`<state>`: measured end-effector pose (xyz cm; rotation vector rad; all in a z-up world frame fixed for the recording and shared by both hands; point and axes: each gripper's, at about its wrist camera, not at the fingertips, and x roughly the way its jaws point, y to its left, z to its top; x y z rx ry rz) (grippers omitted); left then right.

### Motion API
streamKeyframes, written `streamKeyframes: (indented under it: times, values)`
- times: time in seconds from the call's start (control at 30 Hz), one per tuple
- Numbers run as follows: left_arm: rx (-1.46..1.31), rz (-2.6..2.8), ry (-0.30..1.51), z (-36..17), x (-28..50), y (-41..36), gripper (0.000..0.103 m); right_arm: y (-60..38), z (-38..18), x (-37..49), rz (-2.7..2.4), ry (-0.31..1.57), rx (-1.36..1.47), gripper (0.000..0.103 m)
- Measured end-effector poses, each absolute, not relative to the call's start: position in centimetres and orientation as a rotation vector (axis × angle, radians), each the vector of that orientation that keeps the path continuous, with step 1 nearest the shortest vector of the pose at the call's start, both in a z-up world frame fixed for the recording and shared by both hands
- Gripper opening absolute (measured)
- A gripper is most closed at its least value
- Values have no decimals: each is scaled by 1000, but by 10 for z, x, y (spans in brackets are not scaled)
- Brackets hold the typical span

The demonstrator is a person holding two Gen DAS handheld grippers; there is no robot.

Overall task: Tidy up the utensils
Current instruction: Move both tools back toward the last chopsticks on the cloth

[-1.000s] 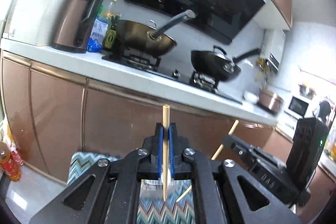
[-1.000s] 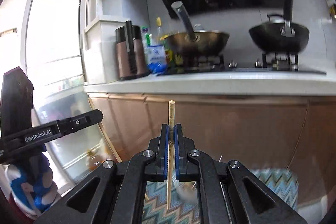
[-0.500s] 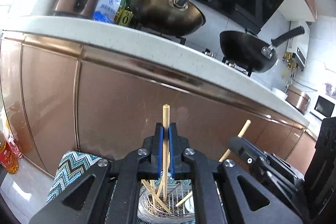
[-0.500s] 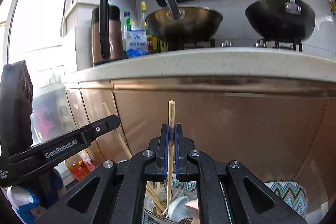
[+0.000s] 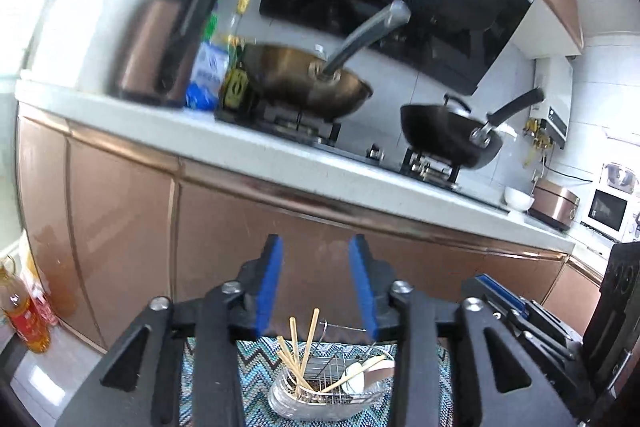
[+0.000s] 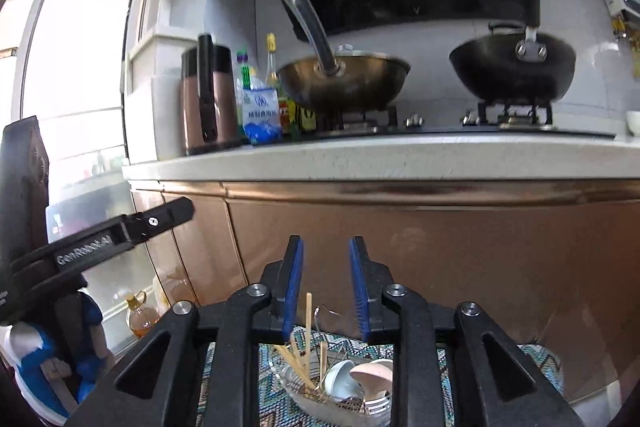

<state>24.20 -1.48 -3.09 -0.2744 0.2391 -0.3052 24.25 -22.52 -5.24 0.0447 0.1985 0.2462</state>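
Note:
My left gripper (image 5: 316, 247) is open and empty, held above a wire utensil basket (image 5: 320, 383) on a zigzag cloth (image 5: 256, 359). Several wooden chopsticks (image 5: 298, 351) stand in the basket beside white spoons (image 5: 356, 375). My right gripper (image 6: 326, 247) is open and empty too, above the same basket (image 6: 340, 391), where chopsticks (image 6: 308, 339) and spoons (image 6: 368, 375) show. The right gripper also shows at the right in the left wrist view (image 5: 504, 299); the left gripper shows at the left in the right wrist view (image 6: 120, 231).
A copper cabinet front (image 5: 280, 235) and white counter (image 6: 400, 155) rise close behind. On the counter stand a bronze wok (image 5: 308, 87), a black wok (image 5: 448, 135), a kettle (image 6: 208, 99) and bottles. An oil bottle (image 5: 24, 323) stands on the floor at the left.
Both grippers opened and let go of their chopsticks, which now stand in the basket. Both views have tilted up and back from the cabinet.

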Motion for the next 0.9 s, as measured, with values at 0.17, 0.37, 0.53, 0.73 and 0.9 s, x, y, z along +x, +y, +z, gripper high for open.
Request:
streamKeyframes:
  times: [0.17, 0.37, 0.53, 0.73, 0.9]
  values:
    - [-257, -285, 191, -5, 194, 4, 48, -222, -26, 196, 246, 152, 38, 29]
    - [-236, -266, 128, 25, 142, 25, 54, -214, 4, 136, 257, 88, 24, 34]
    - [-247, -267, 98, 39, 110, 43, 55, -210, 15, 98, 256, 59, 20, 36]
    - [-231, -289, 68, 44, 76, 58, 55, -212, 17, 70, 236, 51, 23, 36]
    - [-200, -284, 58, 50, 55, 66, 56, -214, 23, 50, 238, 34, 31, 36]
